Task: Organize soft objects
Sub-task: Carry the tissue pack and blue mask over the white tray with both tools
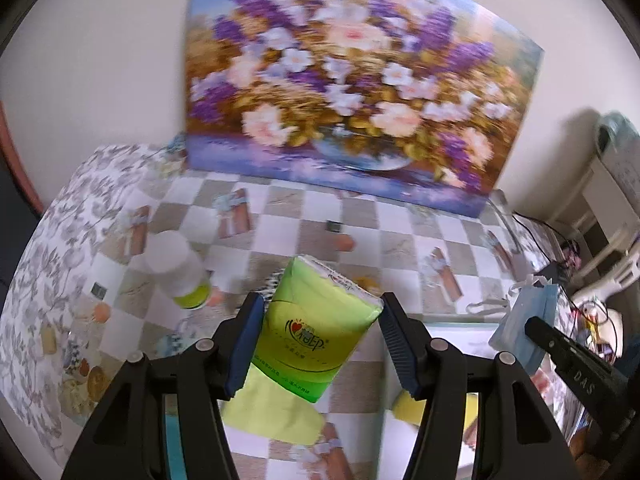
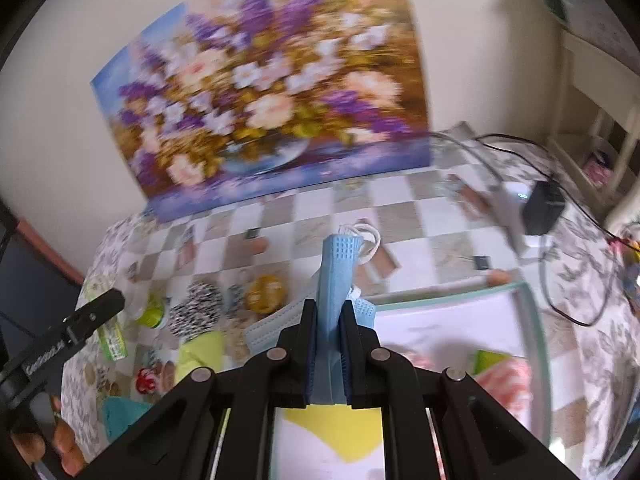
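Tissue pack, green soft wrapper, sits between the jaws of the left gripper, tilted, one end poking out past the tips. Jaws about half open and pressed on its sides; pack looks clear of the counter, so held aloft.

Face mask, blue, folded, pinched between the jaws of the right gripper. Jaws nearly shut on it; the free end stands up beyond the tips with white ear loops hanging off it. A second fold of mask droops to the left of the jaws.

Below the right jaws: a white tray with a pale green rim, holding a yellow cloth directly under the jaws and something pink to the right. In the left view a corner of the tray shows under the right-hand jaw.

Left of and beyond the left jaws: white bottle lying on the checked counter. Yellow-green cloth under the tissue pack. Flower painting stands at the far edge, against the wall.

Step in hand, by my reading: both soft items picked up, being carried toward the tray. Next move calls for lowering the mask over the tray and opening the jaws, then swinging the tissue pack right before release. Frames blurred; fine detail uncertain.
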Demonstrator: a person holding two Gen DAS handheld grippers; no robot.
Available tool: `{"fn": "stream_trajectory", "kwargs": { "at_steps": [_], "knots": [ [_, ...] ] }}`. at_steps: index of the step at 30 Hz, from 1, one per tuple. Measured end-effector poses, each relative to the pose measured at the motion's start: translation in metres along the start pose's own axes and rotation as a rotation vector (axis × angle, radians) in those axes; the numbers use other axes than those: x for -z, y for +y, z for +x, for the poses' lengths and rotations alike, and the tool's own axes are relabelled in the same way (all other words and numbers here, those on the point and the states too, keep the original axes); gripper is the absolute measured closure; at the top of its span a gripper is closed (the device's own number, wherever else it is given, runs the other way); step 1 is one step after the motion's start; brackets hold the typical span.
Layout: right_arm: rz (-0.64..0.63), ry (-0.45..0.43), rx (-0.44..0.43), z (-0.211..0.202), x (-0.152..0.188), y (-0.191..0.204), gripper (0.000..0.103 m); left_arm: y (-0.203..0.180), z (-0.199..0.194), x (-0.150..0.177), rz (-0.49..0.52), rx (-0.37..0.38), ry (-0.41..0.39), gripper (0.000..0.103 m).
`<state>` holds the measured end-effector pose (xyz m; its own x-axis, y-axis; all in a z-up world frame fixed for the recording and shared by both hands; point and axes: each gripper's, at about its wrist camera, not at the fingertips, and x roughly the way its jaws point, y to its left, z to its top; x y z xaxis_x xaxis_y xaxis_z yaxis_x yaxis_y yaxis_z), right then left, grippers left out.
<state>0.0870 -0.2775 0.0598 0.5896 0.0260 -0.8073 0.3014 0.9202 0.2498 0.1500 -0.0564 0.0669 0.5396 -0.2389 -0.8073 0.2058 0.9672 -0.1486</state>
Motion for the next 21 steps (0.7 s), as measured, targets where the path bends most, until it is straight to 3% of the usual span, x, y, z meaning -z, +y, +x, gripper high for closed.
{"fn": "stream_trajectory", "kwargs": {
  "at_steps": [12, 18, 21],
  "knots": [
    [0.128, 0.003, 0.146, -0.009, 0.001, -0.088, 0.092, -0.098, 0.028, 0.024, 0.144, 0.154, 0.083, 0.042],
    [0.150, 0.044, 0.146, 0.004, 0.006, -0.106, 0.092, -0.143, 0.054, 0.048, 0.226, 0.224, 0.155, 0.042],
    [0.159, 0.084, 0.138, 0.019, 0.012, -0.112, 0.092, -0.154, 0.070, 0.056, 0.247, 0.222, 0.183, 0.042]
  ]
}}
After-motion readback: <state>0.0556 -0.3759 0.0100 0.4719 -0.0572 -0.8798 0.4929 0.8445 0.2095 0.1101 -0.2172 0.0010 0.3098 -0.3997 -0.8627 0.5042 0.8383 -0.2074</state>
